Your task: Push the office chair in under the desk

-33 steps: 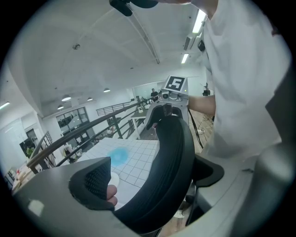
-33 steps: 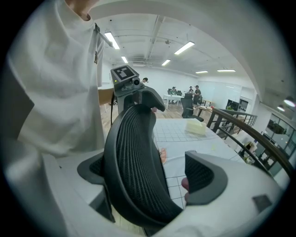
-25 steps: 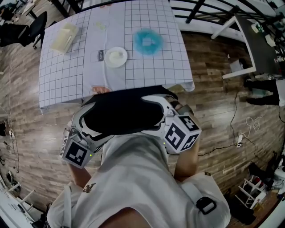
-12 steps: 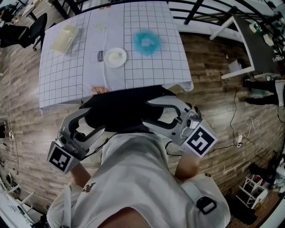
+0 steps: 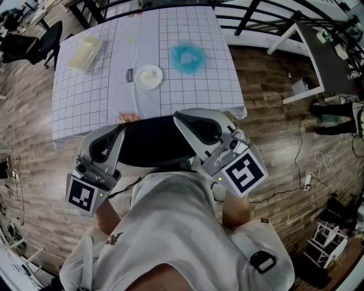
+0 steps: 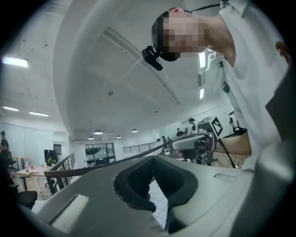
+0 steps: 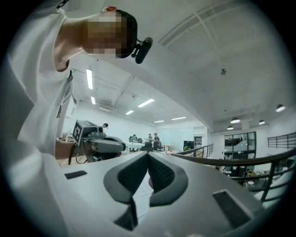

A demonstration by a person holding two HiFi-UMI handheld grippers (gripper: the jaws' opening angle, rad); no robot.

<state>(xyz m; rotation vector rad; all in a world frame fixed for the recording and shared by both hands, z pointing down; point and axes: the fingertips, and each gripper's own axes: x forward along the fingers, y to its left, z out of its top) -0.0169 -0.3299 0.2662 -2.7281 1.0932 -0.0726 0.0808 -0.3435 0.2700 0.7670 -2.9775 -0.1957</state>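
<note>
The black office chair (image 5: 151,142) stands right in front of me, its far edge at the hem of the desk (image 5: 85,102) with the grid-patterned cloth. My left gripper (image 5: 116,133) is at the chair's left side and my right gripper (image 5: 182,118) at its right, both raised and pointing level toward the desk. Both pairs of jaws have just been closing and now stand shut with nothing between them. In the left gripper view the dark pads (image 6: 134,185) meet, as do the pads (image 7: 162,178) in the right gripper view. Whether either gripper touches the chair I cannot tell.
On the desk lie a white plate (image 5: 149,75), a blue fluffy thing (image 5: 189,57) and a cream box (image 5: 84,50). Another black chair (image 5: 42,37) stands far left. A second desk (image 5: 330,54) and a floor cable (image 5: 307,177) are on the right, a black railing (image 5: 256,14) behind.
Both grippers have come up from low beside the chair and tilted to level. Their jaws, wide open a second ago, have closed on nothing.
</note>
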